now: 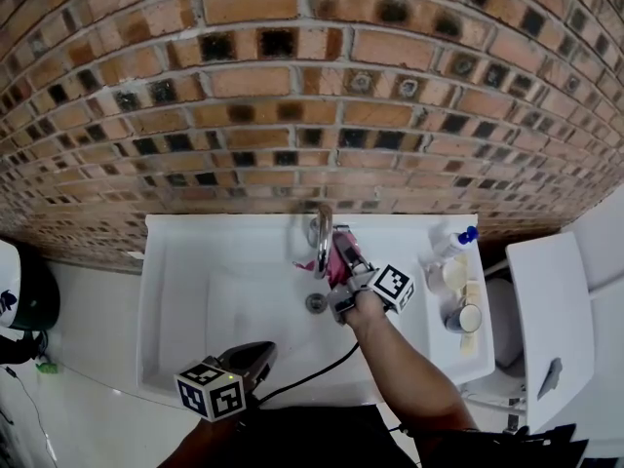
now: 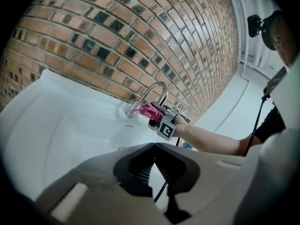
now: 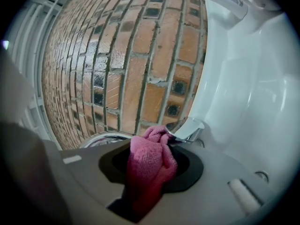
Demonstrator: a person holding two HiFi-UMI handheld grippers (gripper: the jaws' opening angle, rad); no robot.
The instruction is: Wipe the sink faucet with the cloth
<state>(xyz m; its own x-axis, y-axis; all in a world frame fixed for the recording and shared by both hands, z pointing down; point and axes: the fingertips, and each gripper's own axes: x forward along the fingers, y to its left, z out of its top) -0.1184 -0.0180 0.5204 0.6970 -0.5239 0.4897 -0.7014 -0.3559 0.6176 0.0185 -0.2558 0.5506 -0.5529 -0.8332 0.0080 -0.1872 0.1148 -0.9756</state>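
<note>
The pink cloth (image 1: 340, 251) is bunched up and clamped in the jaws of the right gripper (image 1: 344, 258). In the right gripper view a thick fold of it (image 3: 151, 165) fills the gap between the jaws, and its knotted top end touches the chrome base of the faucet (image 3: 188, 129). From the head view the cloth lies against the right side of the curved faucet (image 1: 320, 234), above the drain (image 1: 316, 302). The left gripper view shows the same hold from the side: cloth (image 2: 148, 110) at the foot of the arched spout (image 2: 157, 90), with the right gripper (image 2: 159, 118) just behind it.

The left gripper (image 1: 257, 356) hangs over the near rim of the white sink (image 1: 156, 295), well apart from the faucet. Its jaws (image 2: 154, 146) are brought together at the tips with nothing between them.

A bottle (image 1: 451, 243) with a blue cap stands on the ledge at the sink's right side, with a round container (image 1: 469, 318) nearer the person. A brick wall (image 1: 292, 86) rises behind the sink.
</note>
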